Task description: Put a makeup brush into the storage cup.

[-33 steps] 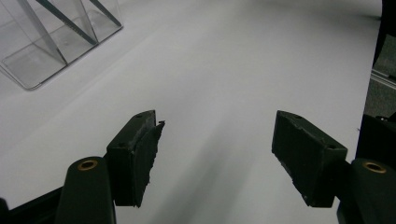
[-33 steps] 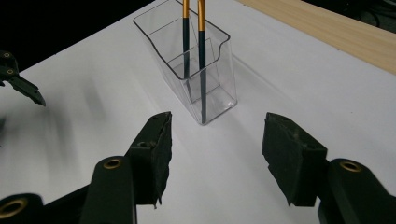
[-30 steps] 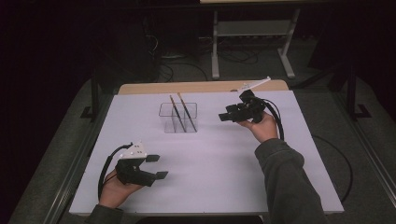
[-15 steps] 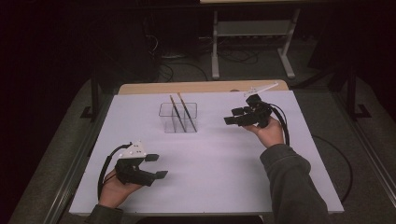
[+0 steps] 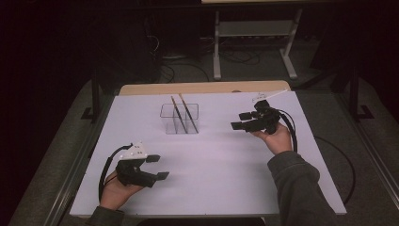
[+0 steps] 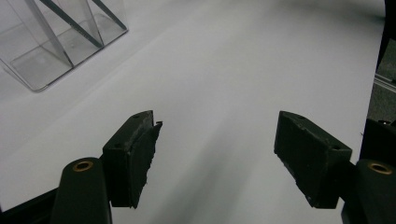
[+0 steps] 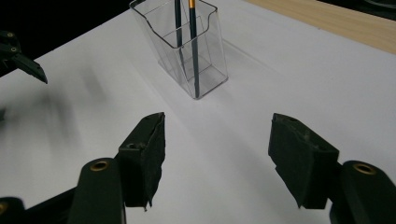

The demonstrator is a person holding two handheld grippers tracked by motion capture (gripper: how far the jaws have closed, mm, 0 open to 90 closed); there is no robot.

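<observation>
Brushes standing in clear holder, apparently placed; right gripper fingers just opening, empty; left gripper fingers wide, empty

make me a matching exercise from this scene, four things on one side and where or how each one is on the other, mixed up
Things:
1. clear holder
2. two brushes
3. left gripper
4. right gripper

Places or states:
a. leaning inside the clear container
b. open and empty, at the near left of the white sheet
c. standing on the white sheet towards the far edge
d. open and empty, jaws just opening wider, to the right of the holder

Pairs: 1-c, 2-a, 3-b, 4-d
</observation>
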